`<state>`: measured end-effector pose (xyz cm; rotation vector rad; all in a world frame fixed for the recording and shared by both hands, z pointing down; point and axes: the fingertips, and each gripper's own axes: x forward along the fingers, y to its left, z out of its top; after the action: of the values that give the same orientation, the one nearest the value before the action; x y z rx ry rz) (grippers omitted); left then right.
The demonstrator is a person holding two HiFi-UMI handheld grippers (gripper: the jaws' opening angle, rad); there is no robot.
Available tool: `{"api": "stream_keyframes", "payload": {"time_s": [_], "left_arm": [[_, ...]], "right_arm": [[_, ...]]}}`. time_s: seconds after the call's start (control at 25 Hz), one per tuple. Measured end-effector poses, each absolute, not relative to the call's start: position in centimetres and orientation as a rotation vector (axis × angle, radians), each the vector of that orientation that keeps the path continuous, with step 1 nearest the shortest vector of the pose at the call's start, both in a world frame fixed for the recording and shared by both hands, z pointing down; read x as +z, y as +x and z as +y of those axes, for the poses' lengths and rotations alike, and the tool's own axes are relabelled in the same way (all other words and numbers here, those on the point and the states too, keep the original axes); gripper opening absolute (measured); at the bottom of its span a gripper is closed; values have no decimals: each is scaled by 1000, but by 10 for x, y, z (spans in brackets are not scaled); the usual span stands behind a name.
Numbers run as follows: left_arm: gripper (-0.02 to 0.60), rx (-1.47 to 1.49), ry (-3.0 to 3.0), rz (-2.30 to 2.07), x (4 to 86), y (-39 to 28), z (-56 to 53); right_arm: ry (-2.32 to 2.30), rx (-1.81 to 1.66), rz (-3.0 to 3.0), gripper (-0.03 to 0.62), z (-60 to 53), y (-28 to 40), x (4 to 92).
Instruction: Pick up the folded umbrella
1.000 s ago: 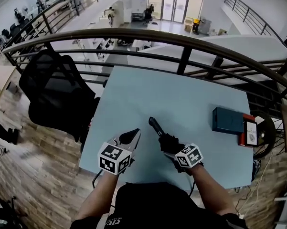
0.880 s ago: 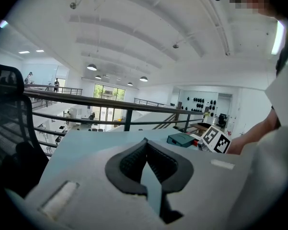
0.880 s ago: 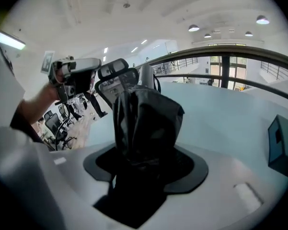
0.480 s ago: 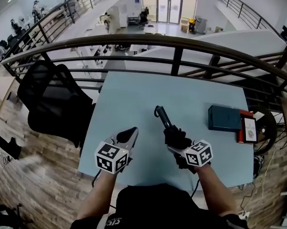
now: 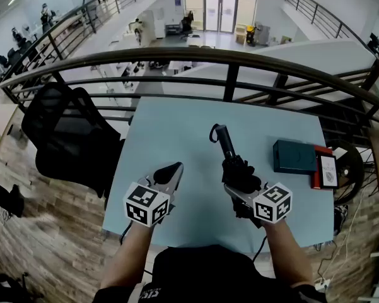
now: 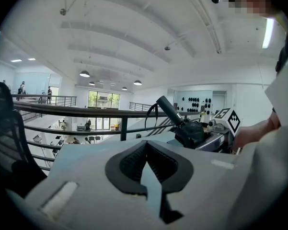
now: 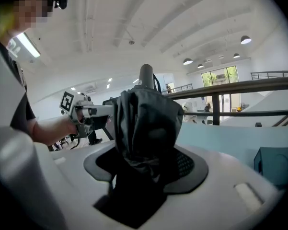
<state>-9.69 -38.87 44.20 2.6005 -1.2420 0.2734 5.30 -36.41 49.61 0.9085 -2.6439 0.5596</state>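
Observation:
The folded black umbrella [image 5: 229, 151] is off the light blue table [image 5: 176, 125], with its handle end pointing up and away from me. My right gripper [image 5: 239, 177] is shut on its bunched fabric end. In the right gripper view the umbrella [image 7: 146, 123] fills the space between the jaws of the right gripper [image 7: 148, 162]. My left gripper [image 5: 171, 172] hovers to the umbrella's left, shut and empty. In the left gripper view the left gripper [image 6: 146, 150] has its pads meeting, and the umbrella [image 6: 175, 116] stands tilted at the right.
A dark teal box [image 5: 294, 156] lies near the table's right edge, beside a red item with a white card [image 5: 328, 171]. A black mesh chair [image 5: 69, 131] stands left of the table. A dark metal railing [image 5: 227, 59] runs behind the far edge.
My right gripper has risen with the umbrella, whose handle now points higher and farther from me. The left gripper has lifted a little and stays shut.

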Motion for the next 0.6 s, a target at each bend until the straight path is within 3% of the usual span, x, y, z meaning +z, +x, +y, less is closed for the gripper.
{"api": "stream_keyframes", "payload": {"time_s": [0.6], "left_arm": [[6, 217, 2638, -1265, 418, -104, -389]], "right_arm": [[1053, 370, -2867, 262, -361, 66, 399]]}}
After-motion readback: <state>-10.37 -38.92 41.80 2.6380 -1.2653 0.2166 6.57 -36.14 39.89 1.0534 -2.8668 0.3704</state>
